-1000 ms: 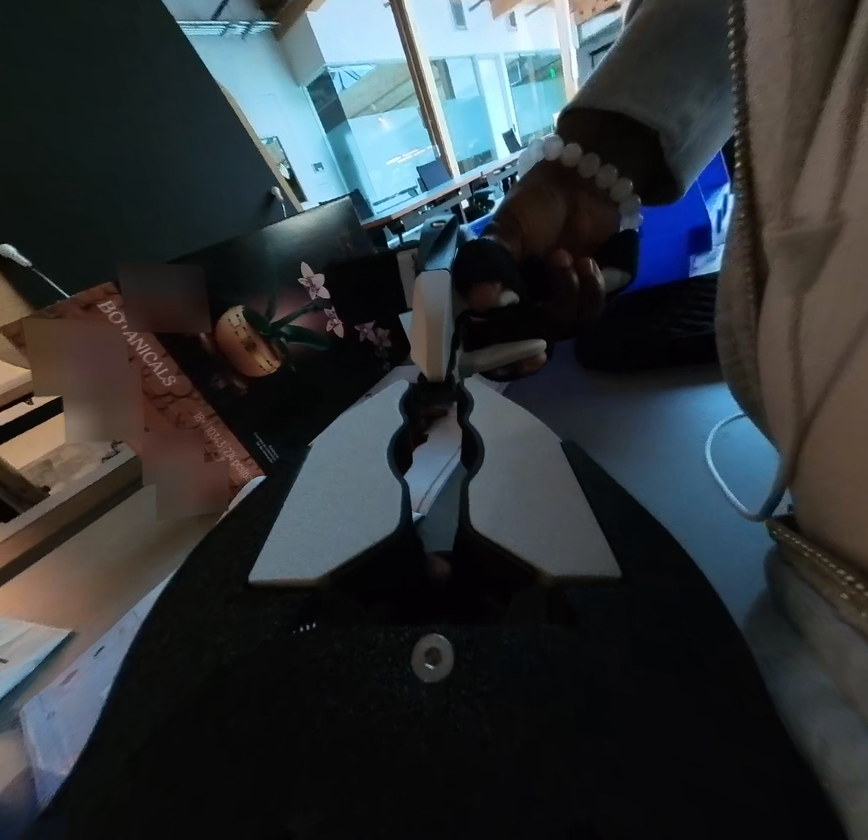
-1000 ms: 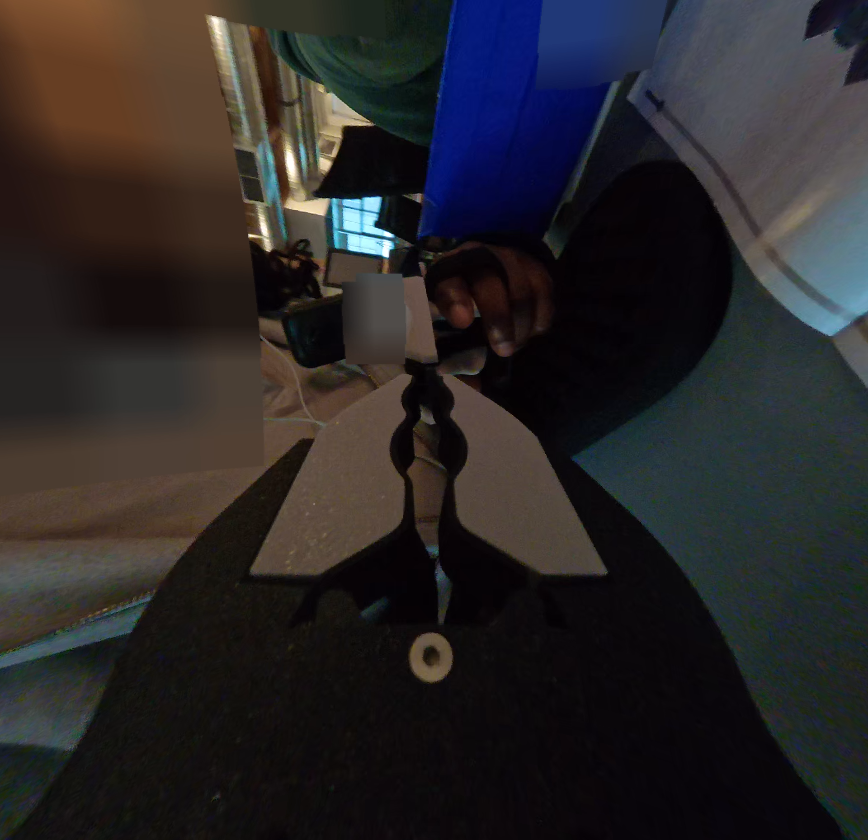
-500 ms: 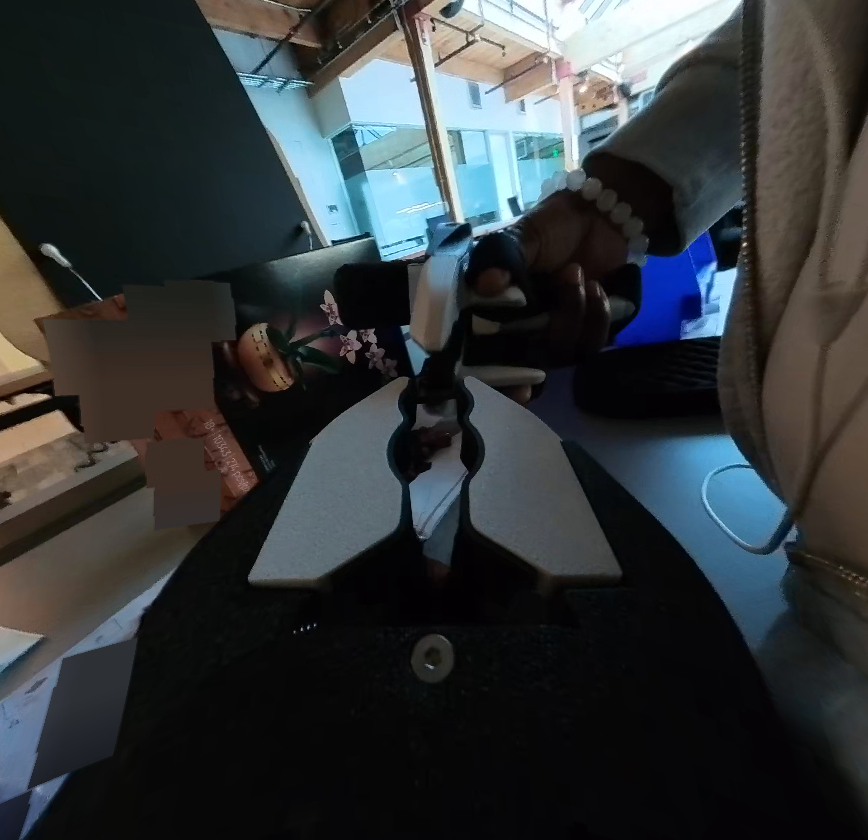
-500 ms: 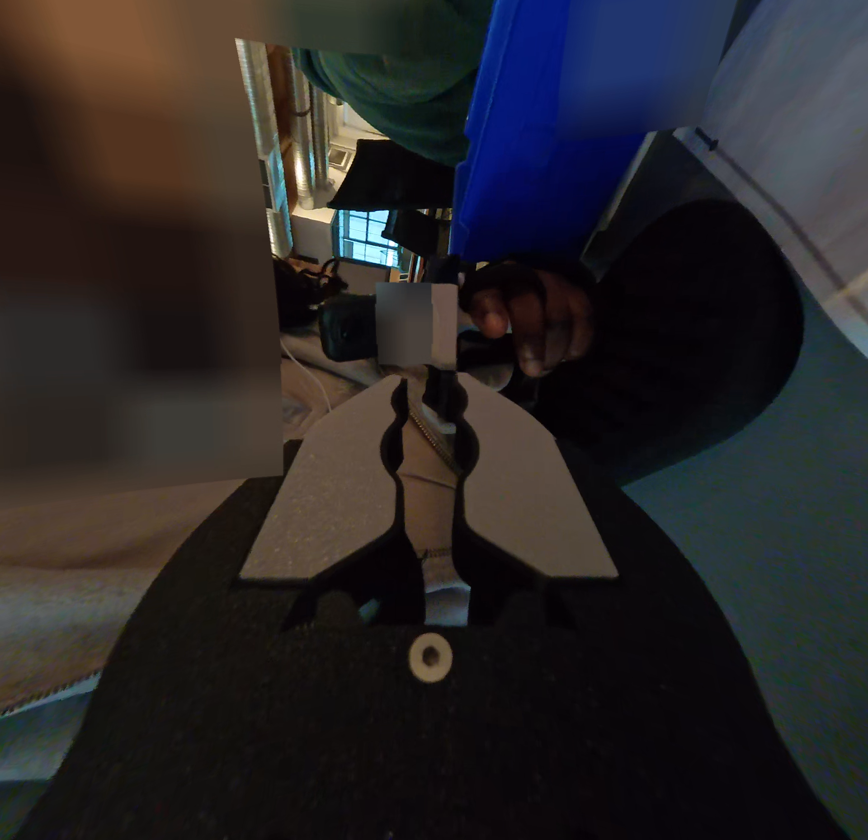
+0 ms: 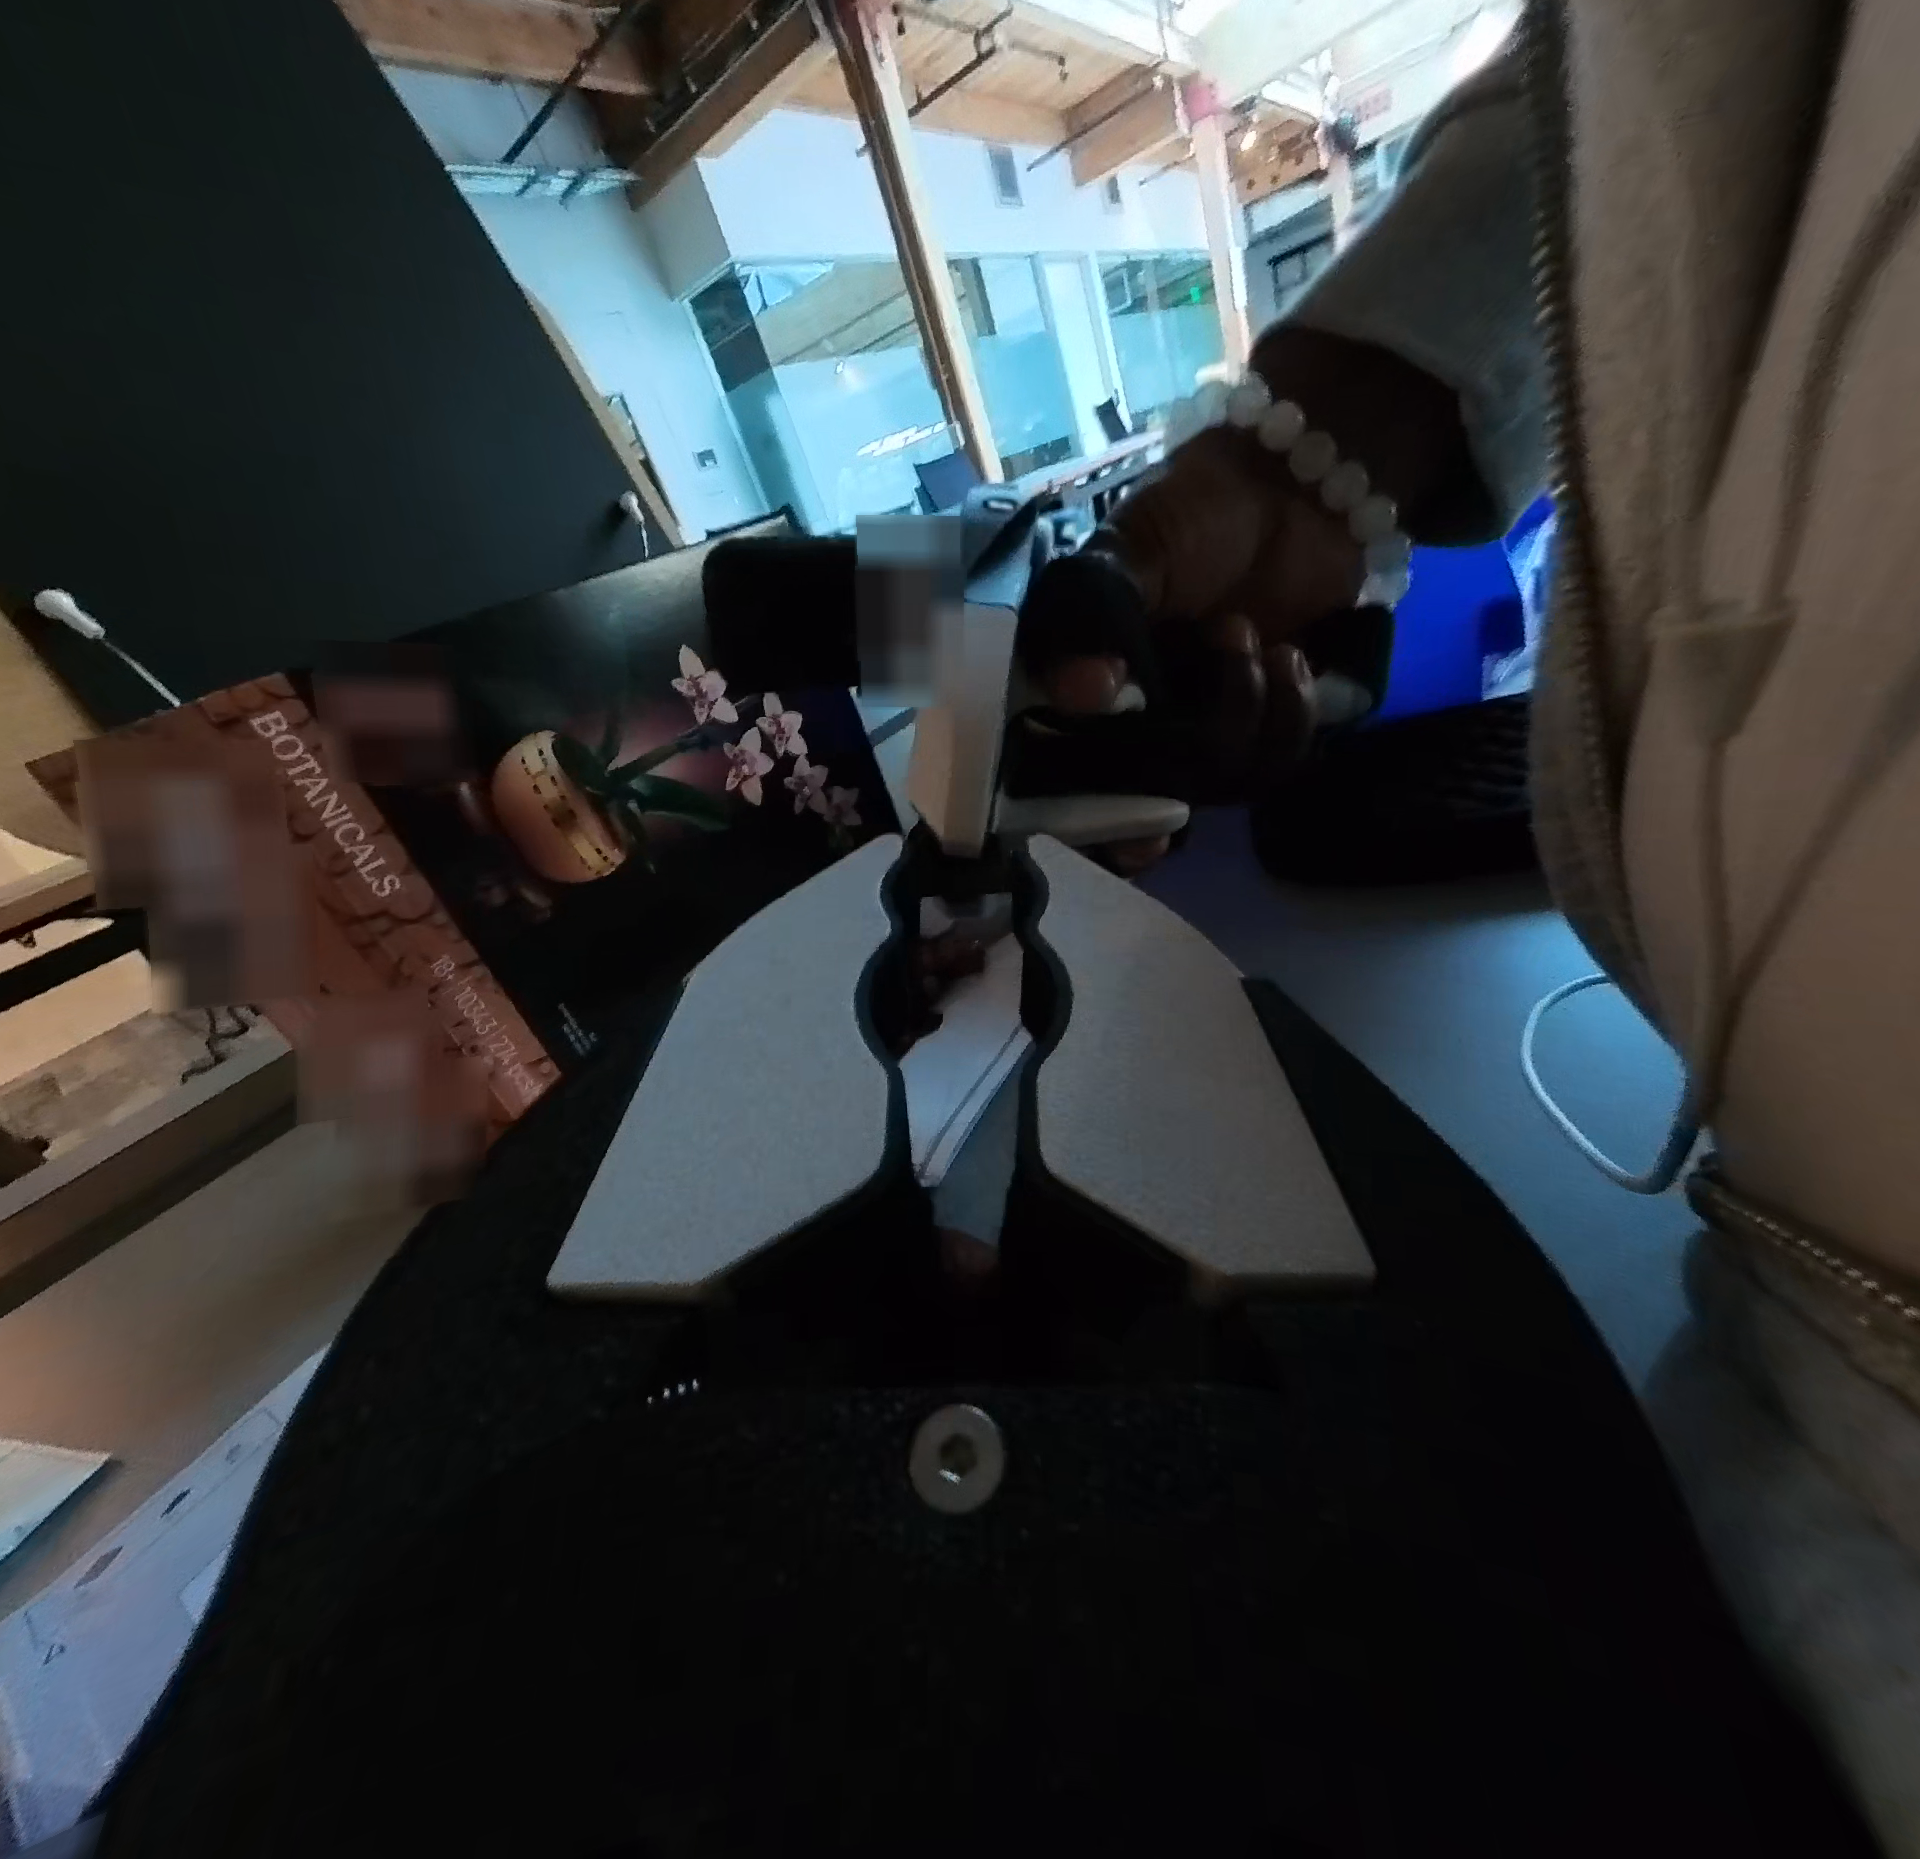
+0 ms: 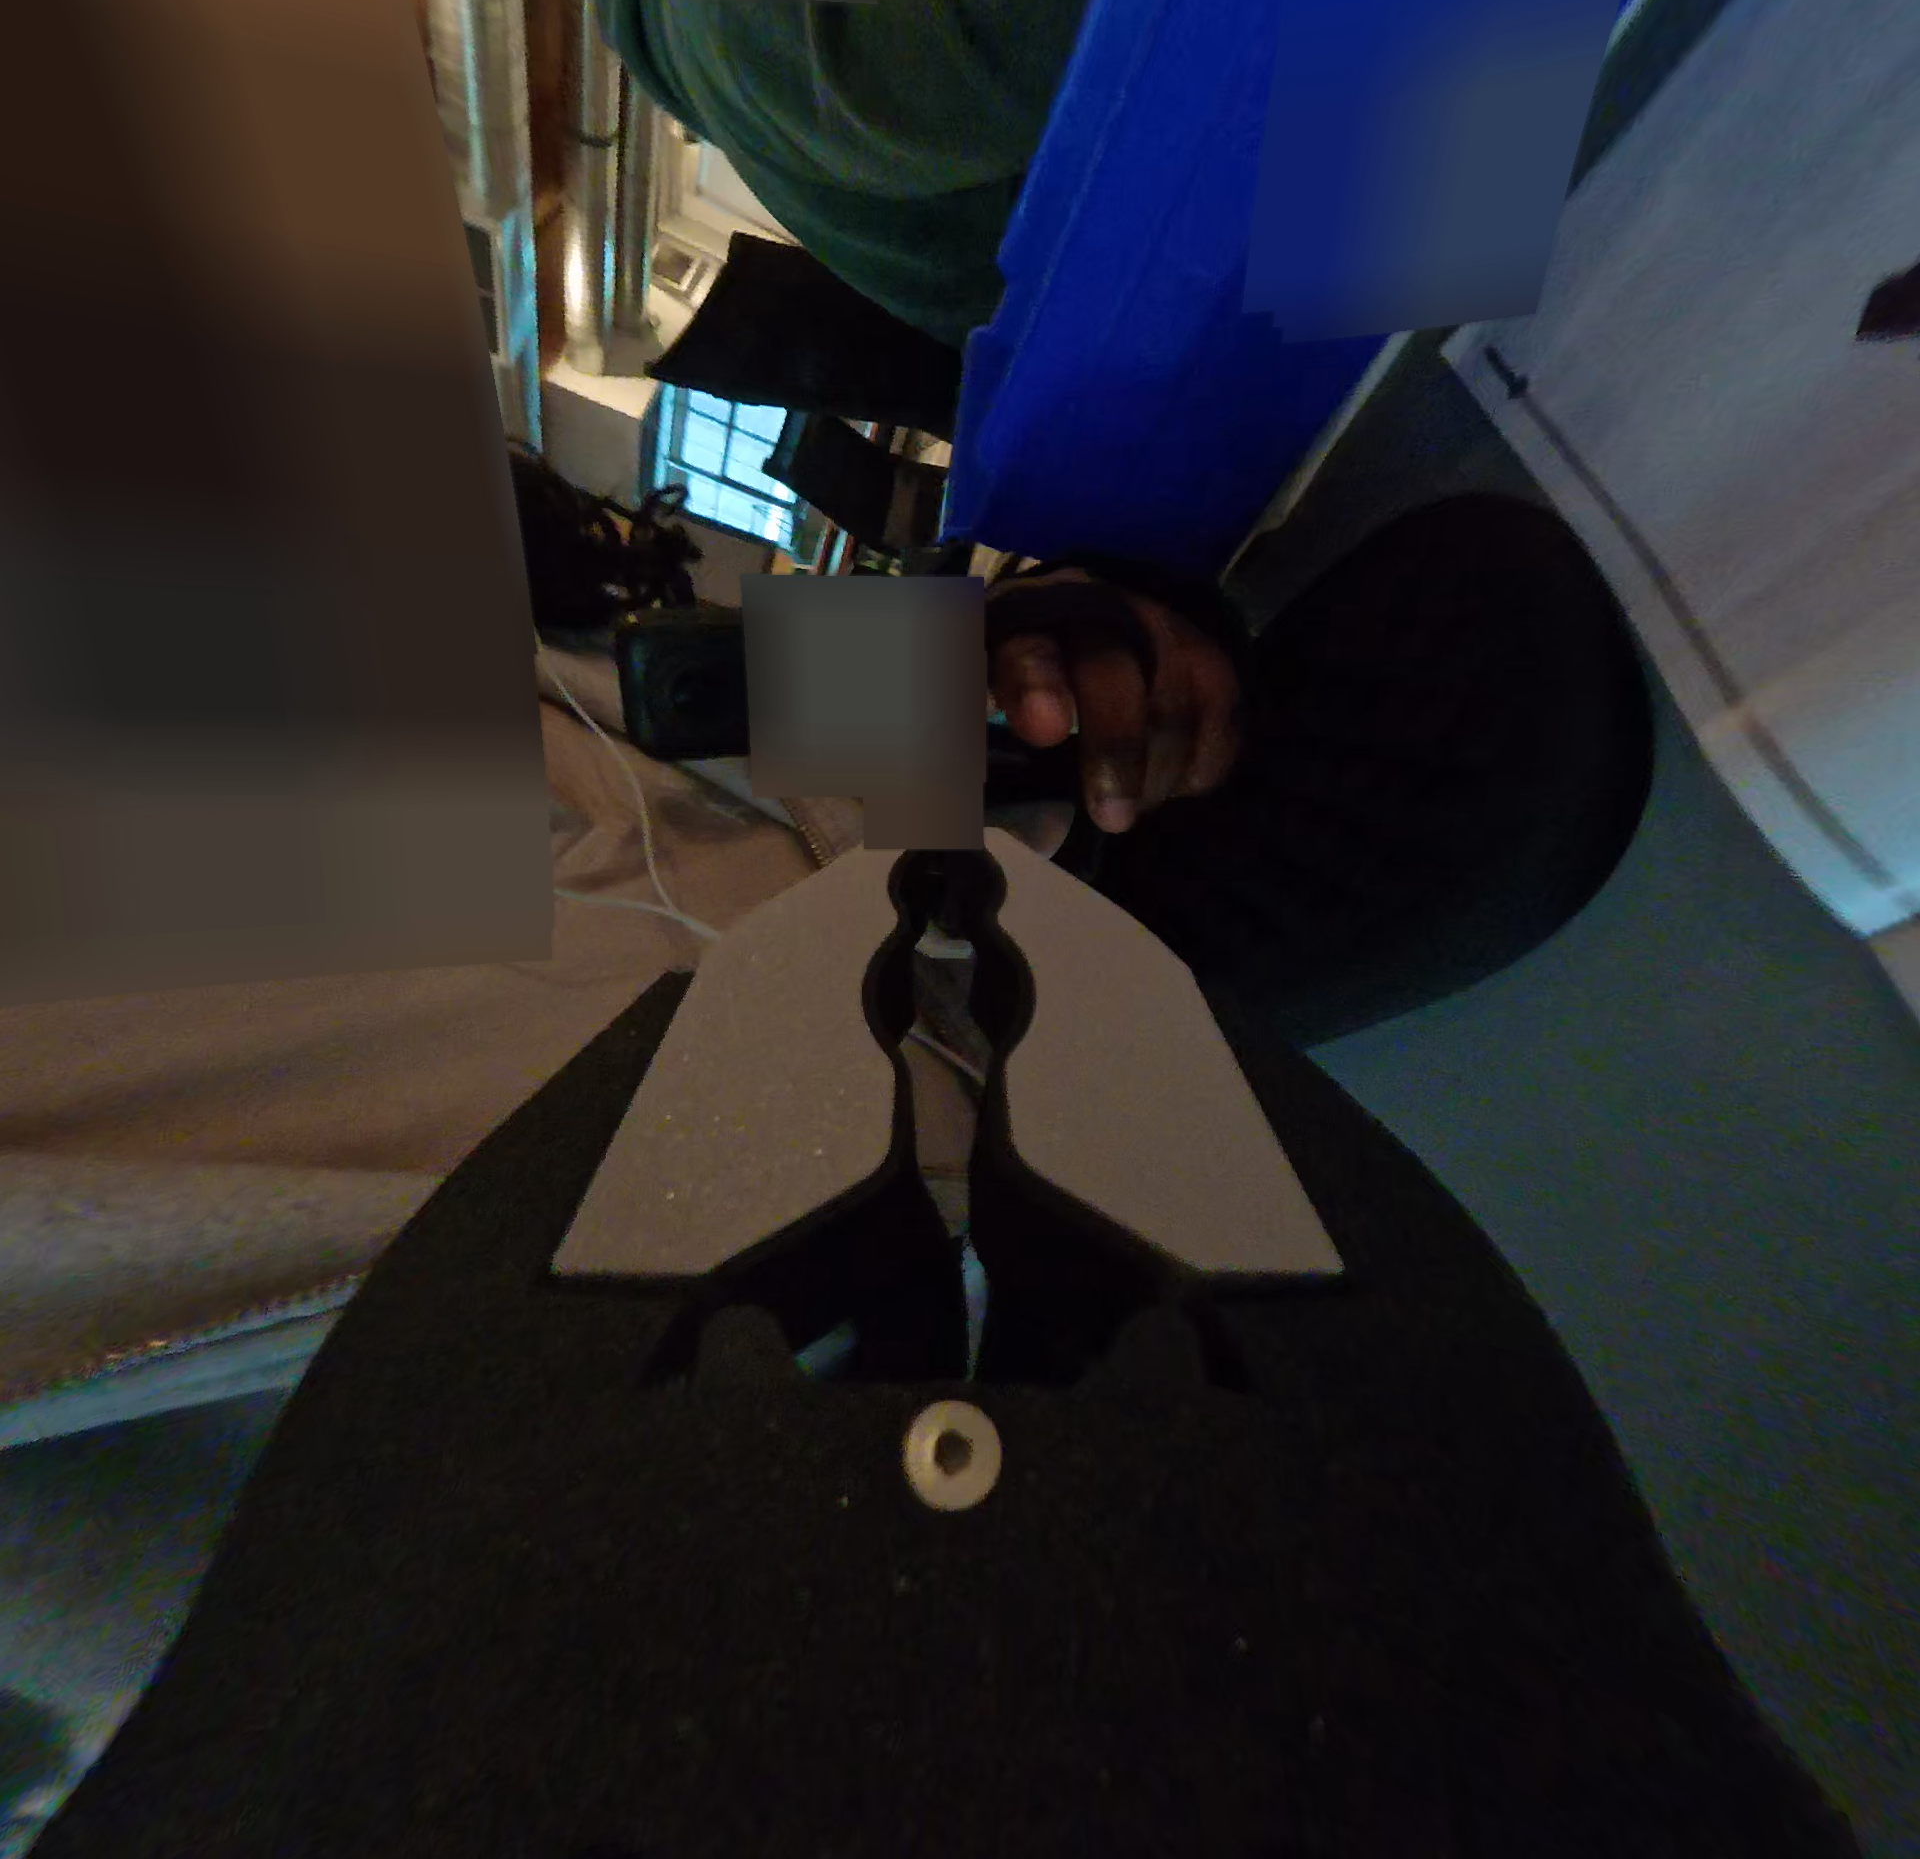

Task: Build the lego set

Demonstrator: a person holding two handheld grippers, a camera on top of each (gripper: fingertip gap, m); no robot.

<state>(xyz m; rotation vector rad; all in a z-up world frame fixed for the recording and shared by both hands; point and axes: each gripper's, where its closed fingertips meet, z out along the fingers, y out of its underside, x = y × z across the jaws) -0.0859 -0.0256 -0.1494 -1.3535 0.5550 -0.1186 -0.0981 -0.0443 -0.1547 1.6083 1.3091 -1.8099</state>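
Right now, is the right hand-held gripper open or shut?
Shut. The right hand-held gripper has its fingertips together in its own view, only a thin slit behind.

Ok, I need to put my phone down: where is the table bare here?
Bare grey table lies between the black ribbed pad, the white cable and the jacket. Another patch sits below the black round thing and white box. The orchid box side is crowded.

Grey table [image 5: 1403, 978]: bears boxed flower-kit carton [image 5: 582, 770], black knitted cap [image 5: 1392, 822], white cable [image 5: 1558, 1082].
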